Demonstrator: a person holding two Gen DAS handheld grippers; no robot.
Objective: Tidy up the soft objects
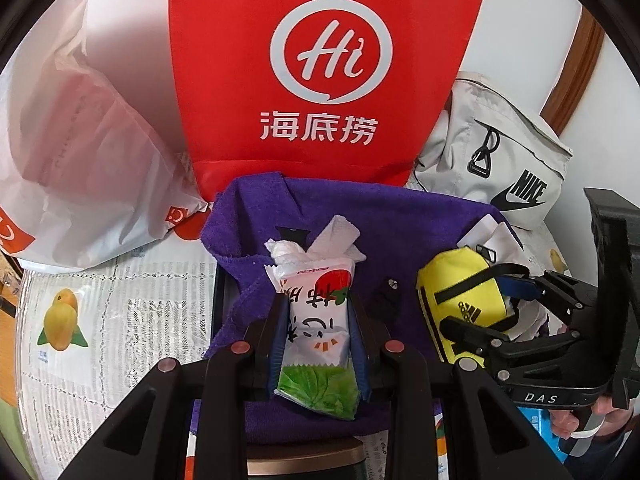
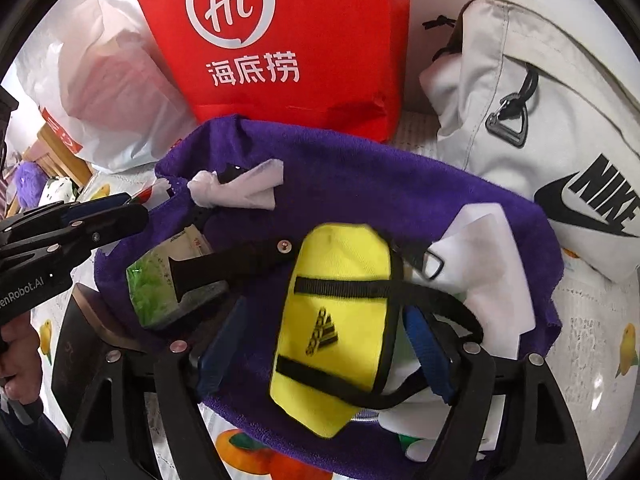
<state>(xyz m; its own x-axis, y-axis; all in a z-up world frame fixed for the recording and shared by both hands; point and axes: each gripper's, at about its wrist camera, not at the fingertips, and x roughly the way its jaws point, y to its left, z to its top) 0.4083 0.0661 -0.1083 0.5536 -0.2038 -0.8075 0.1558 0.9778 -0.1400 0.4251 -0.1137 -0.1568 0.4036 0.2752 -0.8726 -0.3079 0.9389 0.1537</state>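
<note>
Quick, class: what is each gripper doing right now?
Left gripper: shut on the white tissue pack with strawberry print.
Right gripper: shut on the yellow Adidas fabric pouch, over the purple towel.

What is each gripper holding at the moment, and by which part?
The left gripper clamps the tissue pack across its middle. The right gripper closes around the yellow pouch, at its lower sides.

Black tongs (image 1: pixel 318 344) with blue pads (image 1: pixel 279 344), copper-coloured screws, white "DAS" lettering.
</note>
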